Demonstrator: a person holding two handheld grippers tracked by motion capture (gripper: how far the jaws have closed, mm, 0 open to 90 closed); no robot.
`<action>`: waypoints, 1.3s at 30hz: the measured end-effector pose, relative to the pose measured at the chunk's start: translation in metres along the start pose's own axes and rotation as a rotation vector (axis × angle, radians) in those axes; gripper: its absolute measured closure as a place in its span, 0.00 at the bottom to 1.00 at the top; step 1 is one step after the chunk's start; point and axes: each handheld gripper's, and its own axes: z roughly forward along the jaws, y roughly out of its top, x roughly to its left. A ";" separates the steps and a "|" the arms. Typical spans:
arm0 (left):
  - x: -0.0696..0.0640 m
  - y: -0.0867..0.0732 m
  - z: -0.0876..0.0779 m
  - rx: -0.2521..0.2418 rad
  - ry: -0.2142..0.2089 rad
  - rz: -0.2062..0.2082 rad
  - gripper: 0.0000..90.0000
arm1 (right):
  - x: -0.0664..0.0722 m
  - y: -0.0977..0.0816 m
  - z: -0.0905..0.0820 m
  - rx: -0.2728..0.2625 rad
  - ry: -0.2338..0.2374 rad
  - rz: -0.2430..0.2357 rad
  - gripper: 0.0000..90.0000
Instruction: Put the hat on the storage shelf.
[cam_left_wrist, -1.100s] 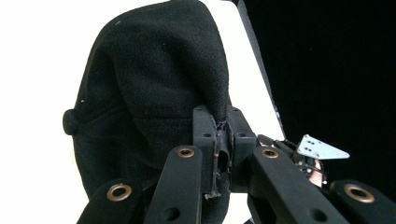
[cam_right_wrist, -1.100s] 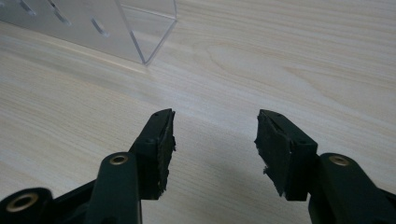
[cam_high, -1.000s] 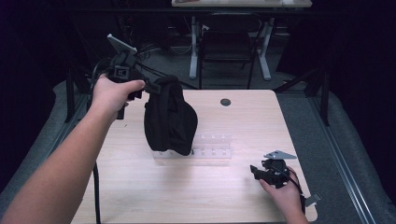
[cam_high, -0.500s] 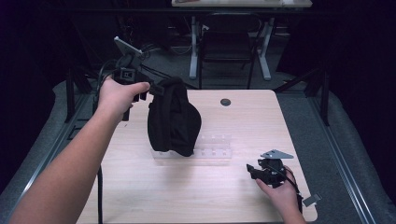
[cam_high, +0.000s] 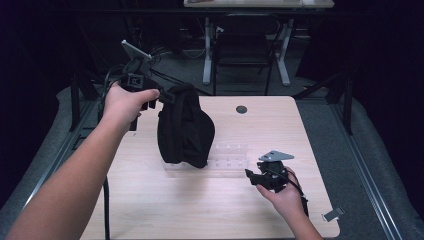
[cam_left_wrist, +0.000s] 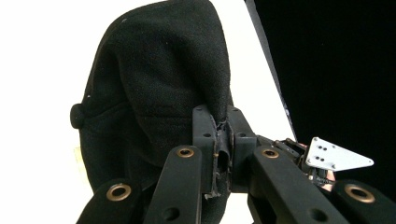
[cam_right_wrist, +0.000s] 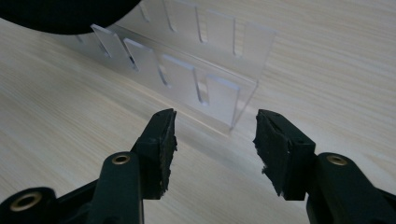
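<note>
In the high view, your left gripper (cam_high: 159, 96) stands in the upper left of the frame and holds the black cap (cam_high: 184, 127) by its top edge, so the cap hangs down in the middle of the picture, its lower part in front of the clear rack (cam_high: 227, 159) on the table (cam_high: 150, 210). Your right gripper (cam_high: 254, 176) is at the lower right, near the right end of the rack, apart from it. In the left gripper view, the jaws are closed tight on a fold of the cap (cam_left_wrist: 159, 84) at the centre of the frame; keep this pinch firm, because the grip is thin and the cloth could slide out. In the right gripper view, the jaws stand wide with nothing between them, and the rack (cam_right_wrist: 205, 60) lies just above them, with the cap's dark edge (cam_right_wrist: 60, 14) in the upper left corner. I think you should bring these open jaws slowly toward the rack's end to steady it, without pushing it.
</note>
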 end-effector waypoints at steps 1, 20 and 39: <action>0.000 0.000 0.000 0.000 0.000 0.000 0.95 | 0.000 0.000 0.000 0.000 0.000 0.000 0.53; 0.001 -0.001 0.000 0.001 0.004 0.007 0.95 | 0.051 0.042 0.028 -0.017 0.075 -0.081 0.53; -0.001 0.000 0.000 -0.002 0.010 0.007 0.95 | 0.095 0.055 0.053 0.012 0.148 -0.147 0.55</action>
